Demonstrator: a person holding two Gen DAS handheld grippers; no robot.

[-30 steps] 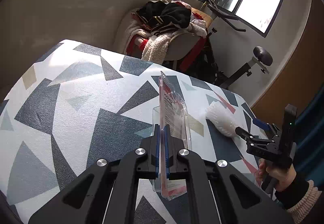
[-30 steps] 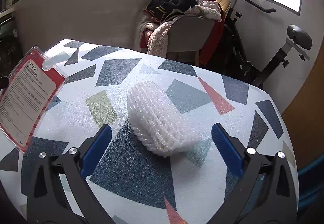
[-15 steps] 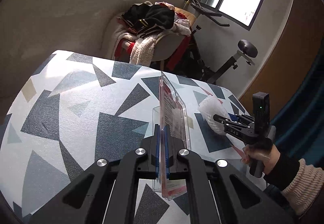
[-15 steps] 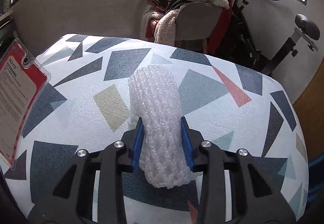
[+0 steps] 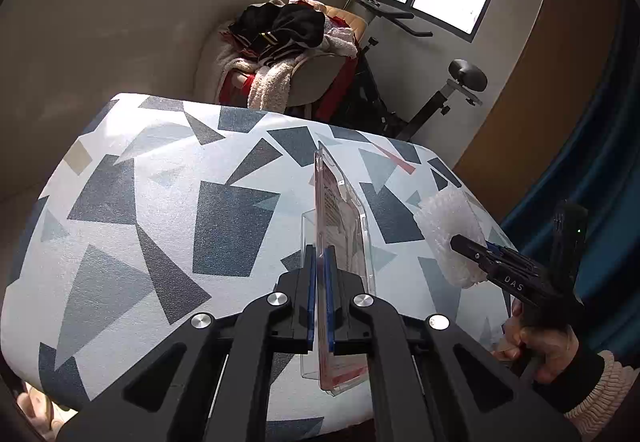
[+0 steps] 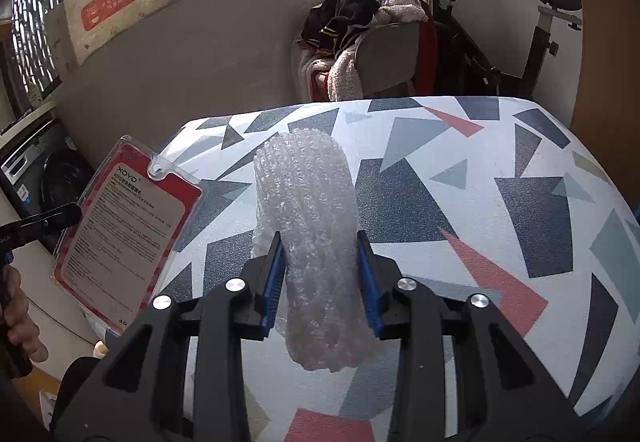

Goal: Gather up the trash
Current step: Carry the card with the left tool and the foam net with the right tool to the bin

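My left gripper [image 5: 319,262] is shut on a clear plastic blister pack with a red card [image 5: 340,238], held edge-on above the patterned table [image 5: 160,202]. The pack also shows in the right wrist view [image 6: 128,230], off the table's left edge. My right gripper [image 6: 320,246] is shut on a white foam net sleeve [image 6: 308,210], lifted off the table. In the left wrist view the sleeve [image 5: 448,230] and the right gripper [image 5: 480,254] are at the right, over the table's right edge.
A chair piled with clothes [image 5: 288,54] and an exercise bike [image 5: 420,82] stand behind the table. A grey wall panel [image 6: 180,54] runs along the far side. A dark appliance [image 6: 44,170] sits left of the table.
My right gripper closed on the foam sleeve and lifted it off the table toward me. My left gripper, still holding the blister pack, rose and pulled back toward the left.
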